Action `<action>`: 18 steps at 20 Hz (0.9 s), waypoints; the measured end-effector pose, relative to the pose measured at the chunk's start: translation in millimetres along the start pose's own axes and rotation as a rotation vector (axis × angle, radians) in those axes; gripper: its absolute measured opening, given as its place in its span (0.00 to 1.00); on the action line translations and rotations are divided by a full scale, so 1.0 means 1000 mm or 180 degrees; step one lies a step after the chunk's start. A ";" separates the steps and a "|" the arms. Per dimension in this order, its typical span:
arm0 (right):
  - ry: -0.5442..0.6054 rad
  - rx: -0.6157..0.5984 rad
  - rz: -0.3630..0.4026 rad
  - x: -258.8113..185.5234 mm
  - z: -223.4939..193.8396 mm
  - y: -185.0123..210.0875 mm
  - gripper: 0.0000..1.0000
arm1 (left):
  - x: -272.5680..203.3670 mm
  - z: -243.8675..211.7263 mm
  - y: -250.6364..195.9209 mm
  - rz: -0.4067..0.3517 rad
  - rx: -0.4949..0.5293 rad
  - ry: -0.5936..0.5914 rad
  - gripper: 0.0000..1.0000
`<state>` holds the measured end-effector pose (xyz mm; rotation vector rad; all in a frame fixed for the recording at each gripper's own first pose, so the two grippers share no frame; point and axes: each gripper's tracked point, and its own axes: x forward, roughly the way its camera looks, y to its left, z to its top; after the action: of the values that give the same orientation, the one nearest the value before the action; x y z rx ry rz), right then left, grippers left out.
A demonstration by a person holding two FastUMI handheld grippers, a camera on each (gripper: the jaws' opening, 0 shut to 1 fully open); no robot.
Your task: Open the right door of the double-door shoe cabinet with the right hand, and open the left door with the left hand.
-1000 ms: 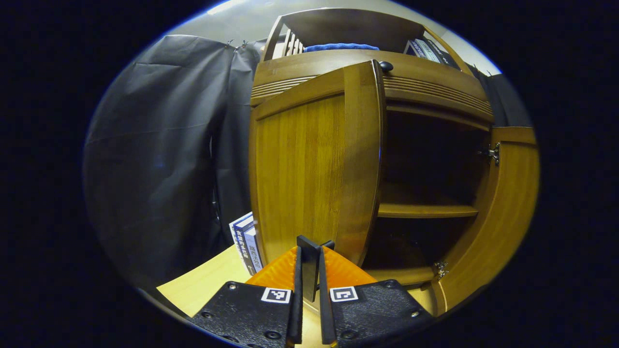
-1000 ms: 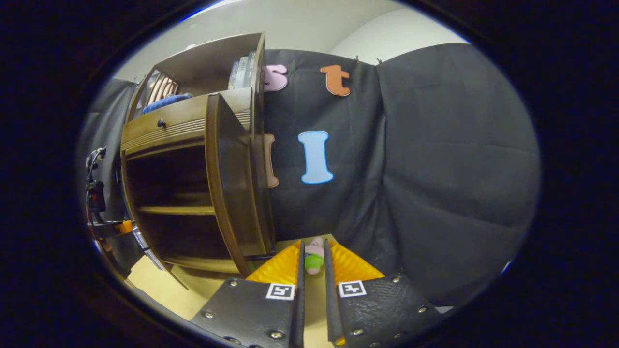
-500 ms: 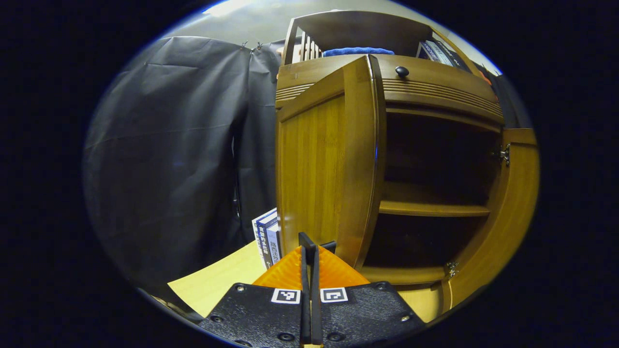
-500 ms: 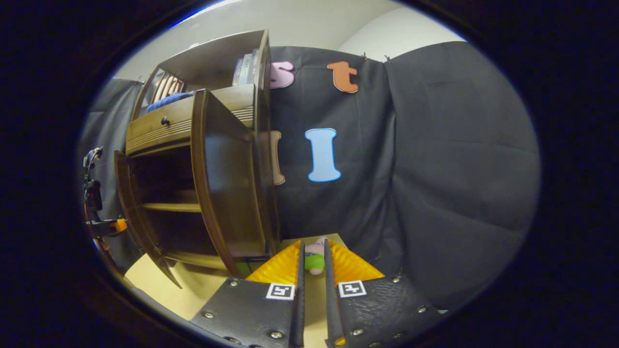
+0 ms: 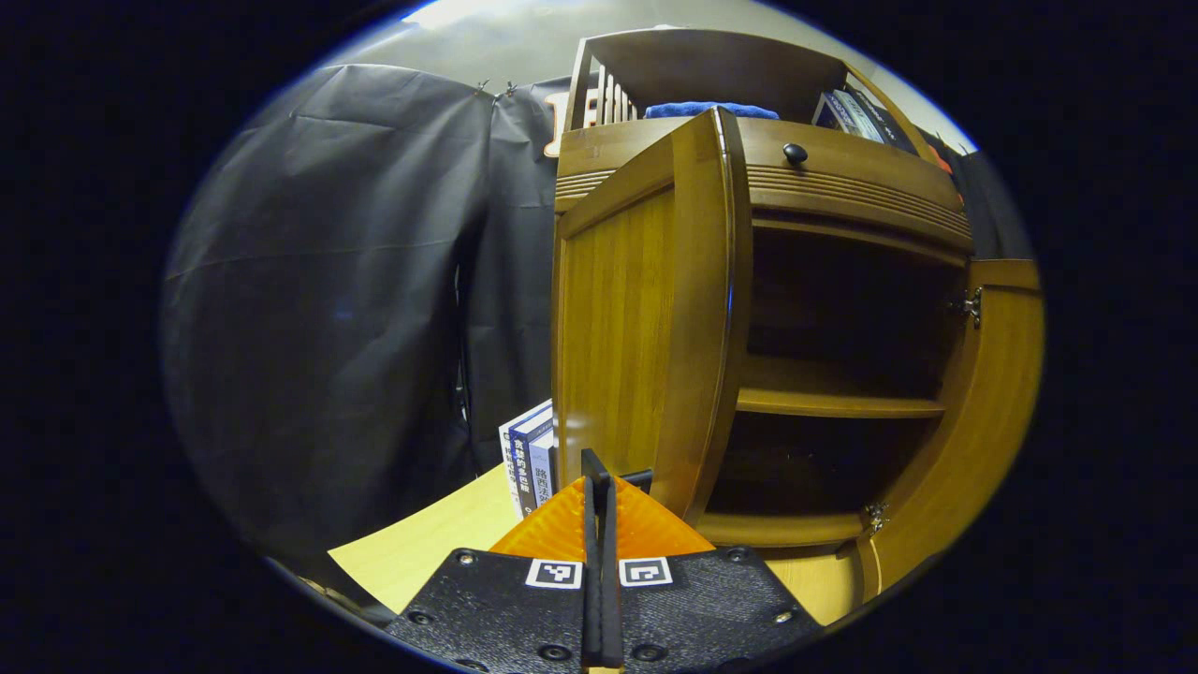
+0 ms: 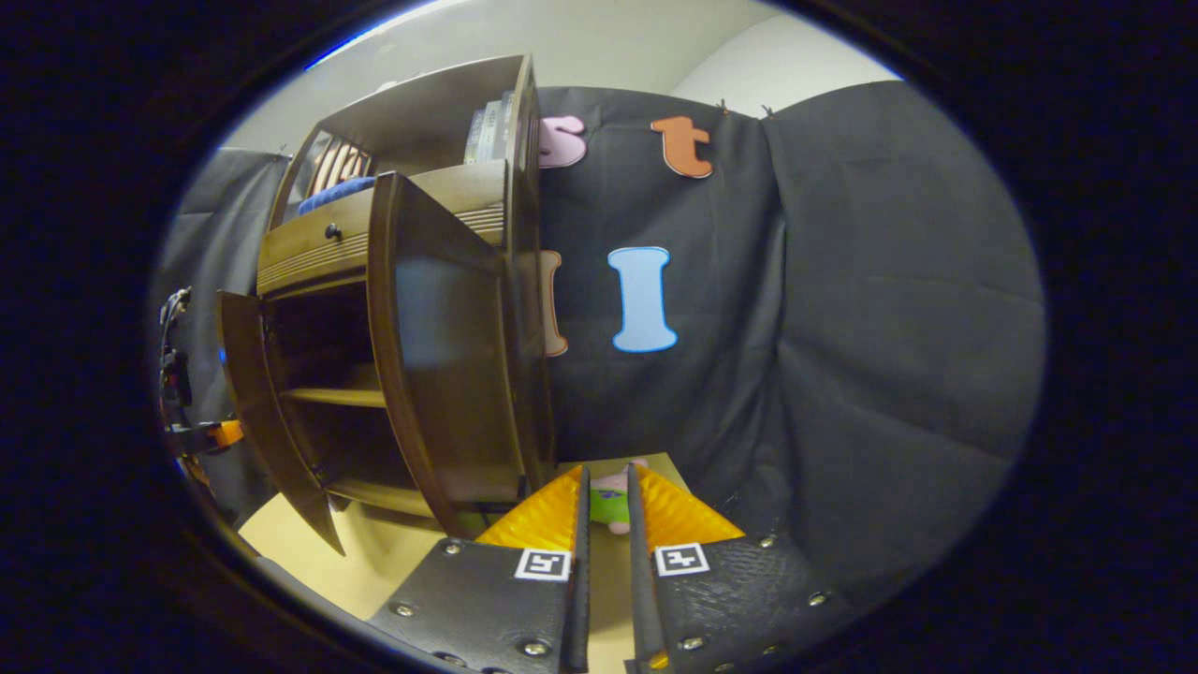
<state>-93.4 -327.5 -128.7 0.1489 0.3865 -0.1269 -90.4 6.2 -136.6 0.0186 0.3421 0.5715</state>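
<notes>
The wooden shoe cabinet (image 5: 842, 187) stands with both doors swung out. In the left gripper view its left door (image 5: 636, 318) is edge-on just ahead, and the right door (image 5: 992, 412) hangs wide at the right. My left gripper (image 5: 600, 468) is shut with nothing in it, just in front of the left door's lower edge and not touching it. In the right gripper view the right door (image 6: 449, 346) stands open to the left of my right gripper (image 6: 606, 473). That gripper's fingers are a narrow gap apart and hold nothing. The left door (image 6: 253, 402) shows farther left.
Inside the cabinet a shelf (image 5: 833, 404) crosses a dark interior. A drawer knob (image 5: 795, 153) sits above the doors. Books (image 5: 529, 459) lean beside the cabinet on the light table (image 5: 421, 552). A small pink and green plush toy (image 6: 613, 501) lies on the table by the black cloth.
My left gripper's fingers have closed from a narrow gap to shut. The left door has swung further open. The right gripper view has shifted slightly, its fingers unchanged.
</notes>
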 end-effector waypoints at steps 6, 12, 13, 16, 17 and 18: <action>0.0033 -0.0001 0.0066 -0.004 -0.003 0.005 0.18 | 0.000 0.001 0.020 0.0161 -0.0025 0.0014 0.00; 0.0024 -0.0100 0.0181 -0.018 -0.002 0.006 0.19 | -0.005 0.002 0.060 0.0422 0.0138 -0.0073 0.00; 0.0015 -0.0115 0.0197 -0.021 -0.002 0.006 0.19 | -0.005 0.004 0.068 0.0459 0.0146 -0.0083 0.00; 0.0043 -0.0130 0.0185 -0.022 -0.008 0.004 0.18 | -0.005 0.006 0.078 0.0418 0.0093 -0.0124 0.00; 0.0061 -0.0116 0.0166 -0.023 -0.010 0.004 0.19 | -0.006 0.005 0.079 0.0388 0.0125 -0.0121 0.00; 0.0077 -0.0087 0.0150 -0.024 -0.010 0.006 0.18 | -0.007 0.003 0.081 0.0358 0.0170 -0.0122 0.00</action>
<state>-118.3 -317.2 -127.3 0.1325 0.4084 -0.0735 -138.0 71.3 -122.8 0.1007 0.3203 0.6724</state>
